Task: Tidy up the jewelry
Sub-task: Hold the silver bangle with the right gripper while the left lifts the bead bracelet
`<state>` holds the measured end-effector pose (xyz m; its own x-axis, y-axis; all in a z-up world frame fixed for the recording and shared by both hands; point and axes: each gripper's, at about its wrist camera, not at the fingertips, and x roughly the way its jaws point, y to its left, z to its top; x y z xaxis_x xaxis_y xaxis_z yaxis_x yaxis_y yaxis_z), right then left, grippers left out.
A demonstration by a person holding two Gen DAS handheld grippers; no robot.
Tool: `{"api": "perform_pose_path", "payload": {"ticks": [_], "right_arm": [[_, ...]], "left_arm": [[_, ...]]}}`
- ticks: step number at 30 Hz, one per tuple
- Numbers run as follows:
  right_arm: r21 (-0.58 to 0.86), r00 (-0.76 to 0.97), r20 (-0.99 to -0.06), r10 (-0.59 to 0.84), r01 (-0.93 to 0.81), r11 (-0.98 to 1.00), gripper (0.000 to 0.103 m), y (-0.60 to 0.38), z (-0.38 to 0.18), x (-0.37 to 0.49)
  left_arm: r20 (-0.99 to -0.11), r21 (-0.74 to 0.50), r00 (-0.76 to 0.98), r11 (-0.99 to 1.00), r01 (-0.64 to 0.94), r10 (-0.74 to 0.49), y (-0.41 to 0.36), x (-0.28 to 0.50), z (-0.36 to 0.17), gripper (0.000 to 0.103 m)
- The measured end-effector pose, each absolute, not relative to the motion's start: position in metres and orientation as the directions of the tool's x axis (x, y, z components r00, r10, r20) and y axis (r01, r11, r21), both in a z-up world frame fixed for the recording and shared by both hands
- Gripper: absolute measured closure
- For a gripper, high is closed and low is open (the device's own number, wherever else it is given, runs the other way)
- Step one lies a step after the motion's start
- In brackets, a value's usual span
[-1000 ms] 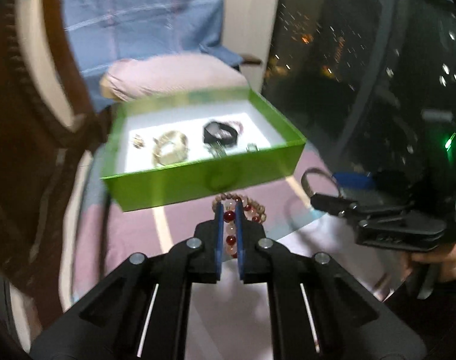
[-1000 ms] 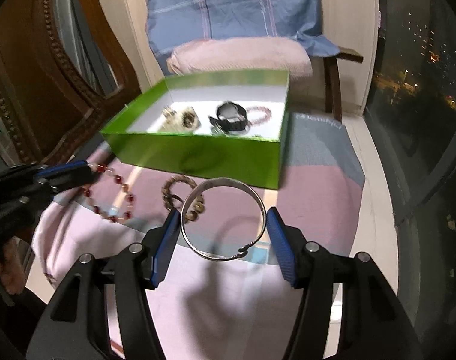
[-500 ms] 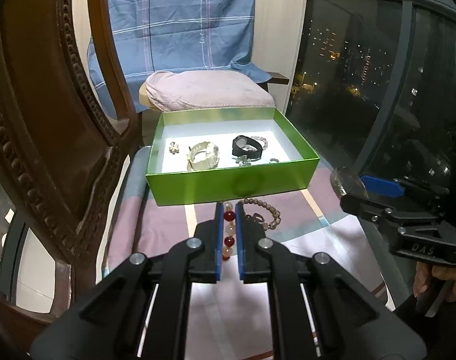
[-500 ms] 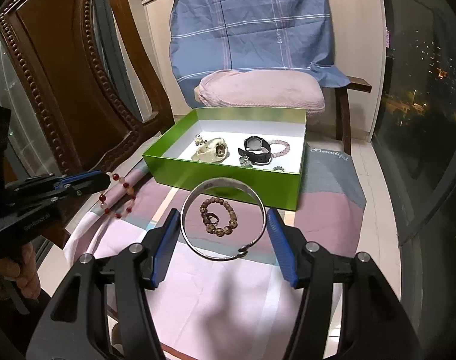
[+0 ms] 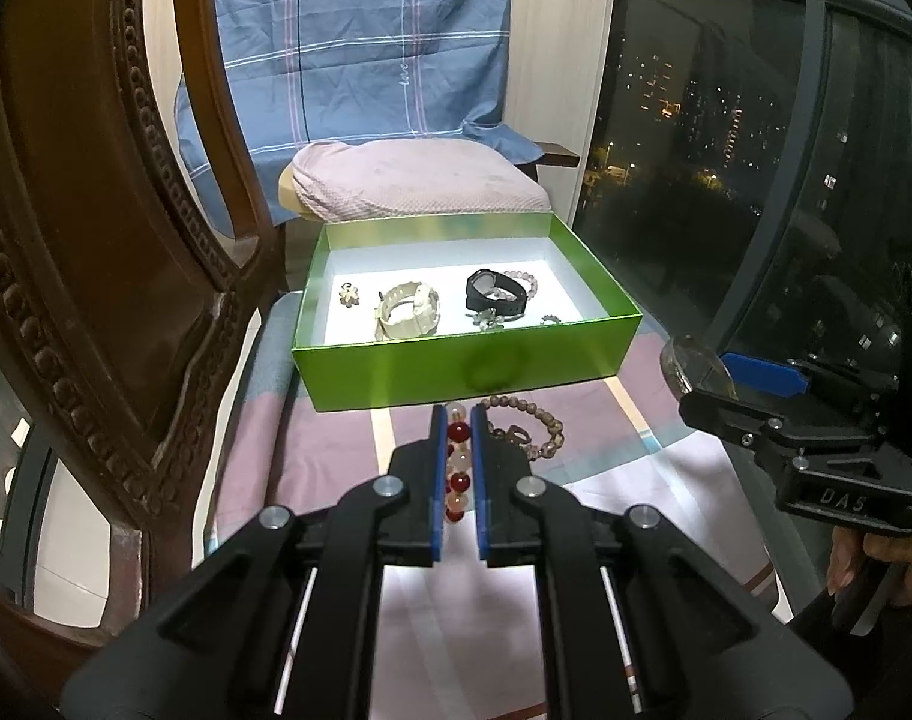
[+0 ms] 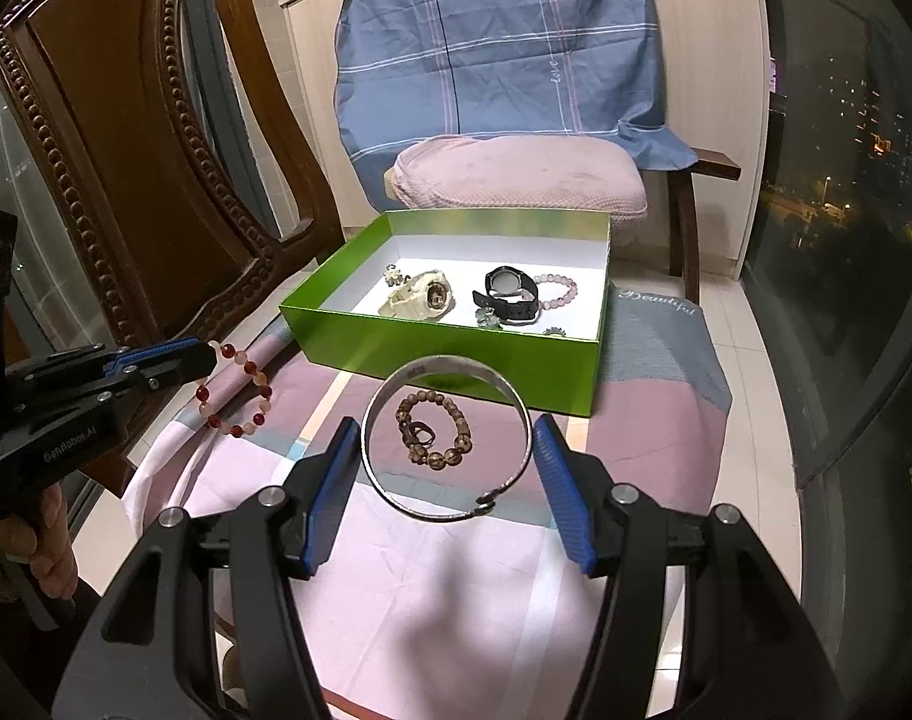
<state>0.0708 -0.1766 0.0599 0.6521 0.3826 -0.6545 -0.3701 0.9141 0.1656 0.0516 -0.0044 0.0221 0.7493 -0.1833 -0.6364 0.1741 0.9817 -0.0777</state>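
One brown bead bracelet (image 6: 435,429) — before green box (image 6: 456,369).

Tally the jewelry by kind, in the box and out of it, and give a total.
Watches: 2, cream and black.
Bead bracelets: 3, pink, brown, red-and-white.
Silver bangle: 1.
Small pieces in the green box: 3.
Total: 9.

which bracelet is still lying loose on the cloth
The brown bead bracelet, flat on the cloth in front of the green box. The red bead bracelet and silver bangle are gripped; the pink one is boxed.
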Motion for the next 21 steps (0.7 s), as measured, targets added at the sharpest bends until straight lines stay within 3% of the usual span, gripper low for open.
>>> {"api": "perform_pose_path", "payload": {"ticks": [21], "right_arm": [[0.178, 0.649, -0.655, 0.387, -0.365, 0.914, 0.045, -0.1798, 0.0533, 0.0764]], "left_arm": [[-0.649, -0.073, 0.74, 0.983, 0.167, -0.174, -0.0037, 0.0537, 0.0176, 0.095]]}}
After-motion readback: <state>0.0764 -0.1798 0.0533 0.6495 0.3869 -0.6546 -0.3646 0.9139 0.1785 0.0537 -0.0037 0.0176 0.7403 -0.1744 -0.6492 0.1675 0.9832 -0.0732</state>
